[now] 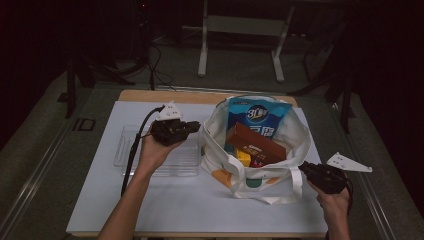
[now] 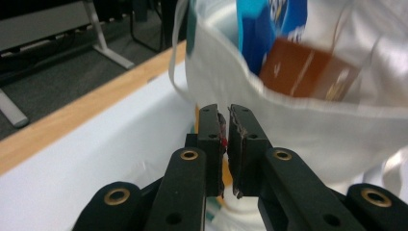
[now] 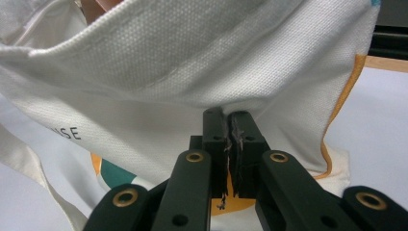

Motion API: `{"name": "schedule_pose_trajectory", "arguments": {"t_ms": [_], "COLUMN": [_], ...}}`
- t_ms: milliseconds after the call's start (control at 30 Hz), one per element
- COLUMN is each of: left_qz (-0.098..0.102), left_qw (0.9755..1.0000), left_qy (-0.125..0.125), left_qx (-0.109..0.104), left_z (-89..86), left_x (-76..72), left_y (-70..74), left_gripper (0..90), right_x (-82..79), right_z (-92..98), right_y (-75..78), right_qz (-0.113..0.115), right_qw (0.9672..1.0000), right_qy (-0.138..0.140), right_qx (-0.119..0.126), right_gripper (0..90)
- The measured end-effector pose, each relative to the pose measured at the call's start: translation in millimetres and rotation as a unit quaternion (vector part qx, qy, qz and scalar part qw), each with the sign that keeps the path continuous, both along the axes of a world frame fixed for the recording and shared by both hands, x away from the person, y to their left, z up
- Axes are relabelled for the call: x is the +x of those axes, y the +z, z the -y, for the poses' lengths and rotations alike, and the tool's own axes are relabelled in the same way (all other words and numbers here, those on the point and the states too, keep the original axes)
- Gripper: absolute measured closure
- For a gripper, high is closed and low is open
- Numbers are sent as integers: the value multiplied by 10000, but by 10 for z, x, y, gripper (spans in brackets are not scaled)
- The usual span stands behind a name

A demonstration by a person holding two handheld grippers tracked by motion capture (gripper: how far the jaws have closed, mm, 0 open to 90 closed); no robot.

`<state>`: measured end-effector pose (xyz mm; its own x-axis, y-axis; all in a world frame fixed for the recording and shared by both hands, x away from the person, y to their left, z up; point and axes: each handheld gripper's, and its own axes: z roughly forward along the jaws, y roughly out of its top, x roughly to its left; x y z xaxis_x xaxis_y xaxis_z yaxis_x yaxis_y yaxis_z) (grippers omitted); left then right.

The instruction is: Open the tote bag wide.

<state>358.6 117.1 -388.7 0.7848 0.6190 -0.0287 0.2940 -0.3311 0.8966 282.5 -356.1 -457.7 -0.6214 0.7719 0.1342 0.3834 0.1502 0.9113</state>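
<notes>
On white table [image 1: 165, 200] we saw right gripper [image 1: 303, 169] closed on near rim of tote bag [image 1: 295, 131], while left gripper [image 1: 196, 127], jaws almost together, stood at its far left rim, seemingly pinching cloth.

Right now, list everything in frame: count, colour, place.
White canvas tote bag: 1, white with teal and orange print, centre-right of the table.
Blue snack packet: 1, blue and white, upright in the bag's back.
Brown carton: 1, reddish brown, lying across the bag's mouth.
Small yellow pack: 1, yellow, under the carton.
Clear plastic tray: 1, transparent, left of the bag.
White table sheet: 1, white, covering the tabletop.
Left claw: 1, black, shut, beside the bag's left rim.
Right claw: 1, black, shut on the bag's cloth, right side.
</notes>
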Motion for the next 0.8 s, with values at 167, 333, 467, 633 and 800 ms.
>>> {"name": "schedule_pose_trajectory", "arguments": {"t_ms": [167, 333, 467, 633, 800], "left_qz": [131, 100, -43, -149, -147], "left_qw": [9998, 9999, 9987, 9973, 9945], "left_qy": [-39, -95, -54, -52, -37], "left_qx": [-148, 51, 507, 711, 1036], "left_z": [63, 192, 303, 365, 439], "left_x": [6, 19, 57, 71, 73], "left_y": [213, 299, 225, 144, 72], "left_gripper": [787, 742, 741, 819, 826], "right_x": [2, -1, -4, -2, 2], "right_z": [1, 3, 4, -6, -32], "right_y": [-6, -7, -6, -21, -77], "right_qz": [-16, -17, -21, -41, -102], "right_qw": [10000, 10000, 10000, 9999, 9996], "right_qy": [12, 17, 12, 44, 52], "right_qx": [-12, -34, -54, -116, -243], "right_gripper": [866, 866, 866, 866, 866]}}
